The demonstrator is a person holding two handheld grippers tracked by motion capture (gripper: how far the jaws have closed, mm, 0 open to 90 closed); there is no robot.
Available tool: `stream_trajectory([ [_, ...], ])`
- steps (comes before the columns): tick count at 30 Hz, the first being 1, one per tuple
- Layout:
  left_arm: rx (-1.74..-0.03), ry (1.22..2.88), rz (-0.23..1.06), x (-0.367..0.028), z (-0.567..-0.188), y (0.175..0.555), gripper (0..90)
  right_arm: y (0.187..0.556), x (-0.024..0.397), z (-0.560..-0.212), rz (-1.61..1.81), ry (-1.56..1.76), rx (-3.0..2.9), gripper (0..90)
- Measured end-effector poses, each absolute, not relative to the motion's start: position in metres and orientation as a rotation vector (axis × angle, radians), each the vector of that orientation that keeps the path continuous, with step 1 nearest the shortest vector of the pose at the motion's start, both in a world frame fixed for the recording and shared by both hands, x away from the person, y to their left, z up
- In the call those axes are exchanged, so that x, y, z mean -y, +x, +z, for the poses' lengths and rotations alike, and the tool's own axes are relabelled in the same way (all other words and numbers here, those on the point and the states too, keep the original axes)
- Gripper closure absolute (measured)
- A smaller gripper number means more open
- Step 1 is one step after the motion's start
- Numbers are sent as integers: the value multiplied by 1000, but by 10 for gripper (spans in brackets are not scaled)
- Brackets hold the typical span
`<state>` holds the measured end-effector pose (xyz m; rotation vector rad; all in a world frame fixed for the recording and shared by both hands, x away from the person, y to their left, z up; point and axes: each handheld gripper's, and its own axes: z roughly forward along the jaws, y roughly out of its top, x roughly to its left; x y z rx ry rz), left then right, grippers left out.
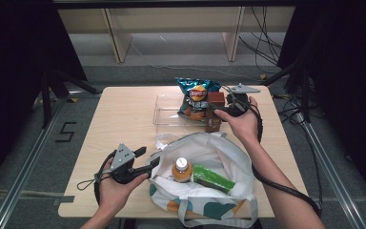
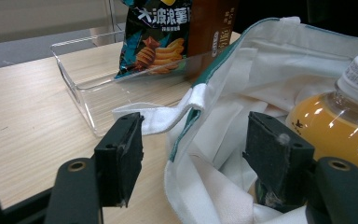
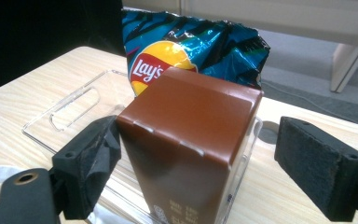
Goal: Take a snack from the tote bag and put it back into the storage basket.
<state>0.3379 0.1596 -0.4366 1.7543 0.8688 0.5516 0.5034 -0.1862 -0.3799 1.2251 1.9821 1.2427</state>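
Pale wood tabletop (image 1: 124,119), dark curtains on either side and shelving beyond: that is the setting, and the work on it looks like unpacking a tote bag into a clear tray.

Start with the right gripper (image 3: 196,158). Its jaws stand wide around an upright brown carton (image 3: 191,140); the one pad touches or nearly touches the carton's side, while the other pad stands clear with a plain gap, so I would not call this a firm grip. The carton's long axis runs straight up, its foot set at the near right end of the clear plastic tray (image 1: 167,112), just in front of the Lay's chip bag (image 1: 198,98) that stands propped in the tray. From above, the right gripper (image 1: 228,107) sits at the far right of the table, beside the carton (image 1: 214,112).

The left gripper (image 2: 191,154) also has its jaws wide, straddling the white rim and strap of the tote bag (image 2: 223,154) without pinching it; it rests at the bag's near-left edge (image 1: 133,162). Inside the bag (image 1: 219,157) lie an orange drink bottle (image 1: 181,170) and a green packet (image 1: 213,177). The right hand looks the likelier one to fetch those next, since the left seems to be keeping the mouth open.
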Motion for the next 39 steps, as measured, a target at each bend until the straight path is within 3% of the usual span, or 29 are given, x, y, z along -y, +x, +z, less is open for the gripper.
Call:
stream_trajectory([
  [12,-866,1745,559,-161,-436,338,362,490,195,-374,1299,1227,-1994,253],
  [20,-864,1738,564,-159,-435,337,362,457,212,-353,1320,1134,-2038,465],
  [26,-871,1724,560,-160,-436,337,362,434,221,-346,1349,1100,-2100,554],
  [39,-865,1736,565,-160,-435,338,363,391,225,-344,1352,1028,-2263,643],
])
